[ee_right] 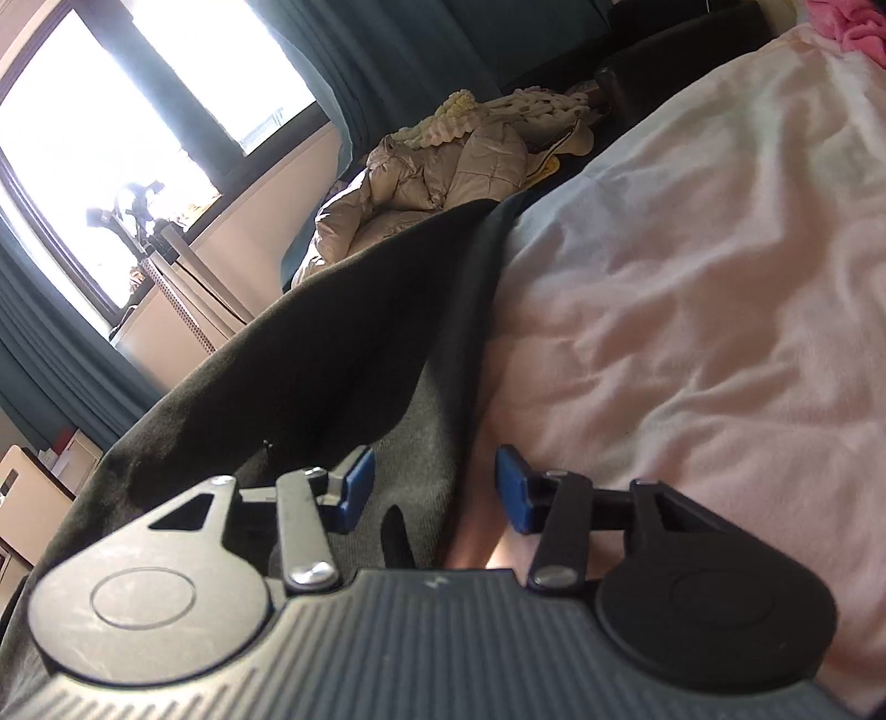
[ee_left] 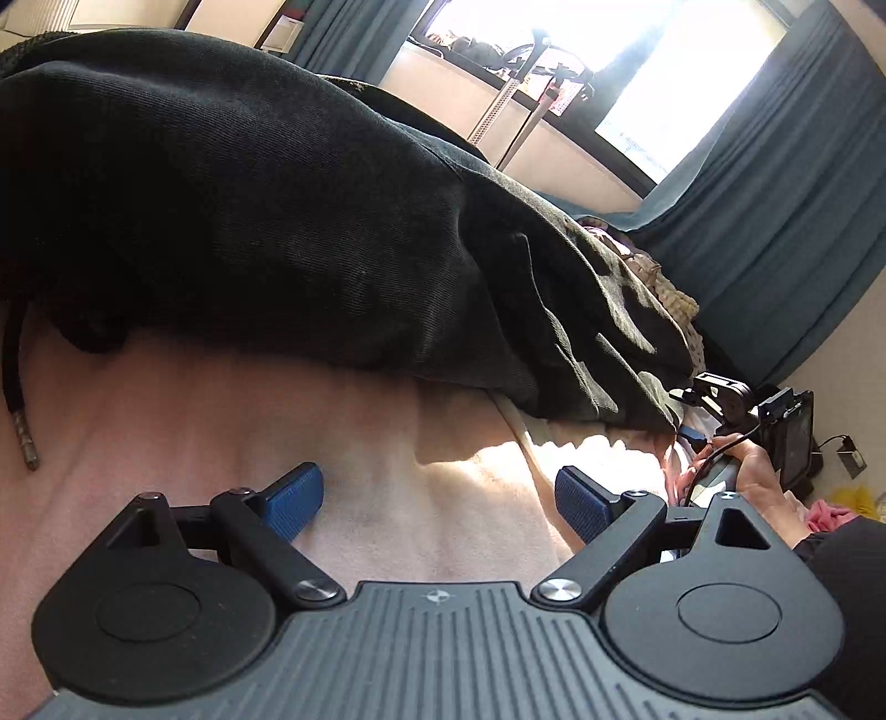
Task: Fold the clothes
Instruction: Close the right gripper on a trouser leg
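Observation:
A black hooded garment (ee_left: 266,221) lies on the pink bed cover (ee_left: 387,498), with a black drawstring (ee_left: 14,382) hanging at its left. My left gripper (ee_left: 437,501) is open and empty, just short of the garment's near edge. In the left wrist view my right gripper (ee_left: 714,399) shows at the garment's far right corner, held in a hand. In the right wrist view my right gripper (ee_right: 434,487) is open, its jaws standing on either side of the garment's (ee_right: 310,376) edge, the grey inner side between them.
A beige padded jacket (ee_right: 432,183) and spotted clothes (ee_right: 537,105) are piled at the far end of the bed. Teal curtains (ee_left: 775,183) and a bright window (ee_left: 664,72) stand behind. A pink item (ee_right: 853,22) lies at the bed's far corner.

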### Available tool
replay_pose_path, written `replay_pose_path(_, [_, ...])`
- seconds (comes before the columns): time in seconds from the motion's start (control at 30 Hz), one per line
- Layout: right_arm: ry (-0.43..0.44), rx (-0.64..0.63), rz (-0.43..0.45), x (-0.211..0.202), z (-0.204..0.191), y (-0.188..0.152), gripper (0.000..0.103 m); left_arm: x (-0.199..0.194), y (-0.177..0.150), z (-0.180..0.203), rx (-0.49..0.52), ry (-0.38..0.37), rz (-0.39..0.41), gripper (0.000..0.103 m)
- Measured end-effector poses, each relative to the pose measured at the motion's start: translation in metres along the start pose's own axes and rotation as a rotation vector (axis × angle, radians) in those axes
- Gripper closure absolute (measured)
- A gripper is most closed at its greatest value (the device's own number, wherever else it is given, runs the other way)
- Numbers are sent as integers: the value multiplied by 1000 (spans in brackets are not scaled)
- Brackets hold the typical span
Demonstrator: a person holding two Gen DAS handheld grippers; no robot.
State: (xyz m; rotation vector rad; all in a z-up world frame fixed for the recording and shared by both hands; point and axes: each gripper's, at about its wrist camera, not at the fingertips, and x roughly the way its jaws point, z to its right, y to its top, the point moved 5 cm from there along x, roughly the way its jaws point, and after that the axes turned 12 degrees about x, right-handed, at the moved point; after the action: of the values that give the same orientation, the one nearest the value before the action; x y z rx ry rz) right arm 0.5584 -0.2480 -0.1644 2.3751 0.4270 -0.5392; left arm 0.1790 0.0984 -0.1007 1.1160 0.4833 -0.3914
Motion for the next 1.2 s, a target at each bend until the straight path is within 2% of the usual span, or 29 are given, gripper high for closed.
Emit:
replay_pose_path(0.03, [-9, -13, -13, 5, -1, 1, 65, 1, 1, 1, 7, 1, 3, 11])
replay_pose_path(0.07, [-18, -27, -26, 10, -2, 2, 78, 2, 2, 2, 14, 1, 6, 11])
replay_pose_path(0.13, [-7, 2, -54, 11, -3, 3, 88, 2, 3, 4, 27, 3, 11, 11])
replay_pose_path(0.17, [8, 20, -53, 7, -5, 4, 98, 1, 3, 4, 28, 3, 12, 11])
replay_pose_path(0.33, [84, 22, 49, -47, -30, 13, 101, -7, 6, 2, 9, 9, 27, 11])
replay_pose_path(0.4, [119, 19, 99, -78, -42, 19, 102, -13, 8, 3, 26, 38, 50, 11])
replay_pose_path(0.47, [191, 41, 166, -116, -55, 26, 102, -22, 11, 5, 66, 99, 83, 11])
replay_pose_path(0.53, [221, 55, 187, -149, -65, 30, 102, -34, 15, 7, 81, 128, 107, 11])
replay_pose_path(0.7, [207, -46, 149, -186, -75, 28, 102, -66, 16, 17, 58, 38, 112, 11])
replay_pose_path(0.83, [137, -44, 27, -166, -48, 6, 97, -82, 10, 22, 124, 26, 119, 11])
replay_pose_path(0.9, [111, -82, -19, -150, -39, -9, 89, -78, 7, 23, 159, 37, 110, 11])
replay_pose_path(0.97, [90, -104, -49, -133, -31, -23, 57, -71, 4, 22, 178, 40, 95, 11])
replay_pose_path(1.0, [78, -104, -55, -122, -27, -27, 53, -66, 3, 22, 181, 36, 86, 11])
replay_pose_path(1.13, [27, -59, -50, -68, -7, -26, 54, -41, -5, 20, 187, 33, 67, 11])
replay_pose_path(1.2, [22, -17, -39, -41, 3, -19, 57, -23, -12, 18, 175, 23, 66, 11])
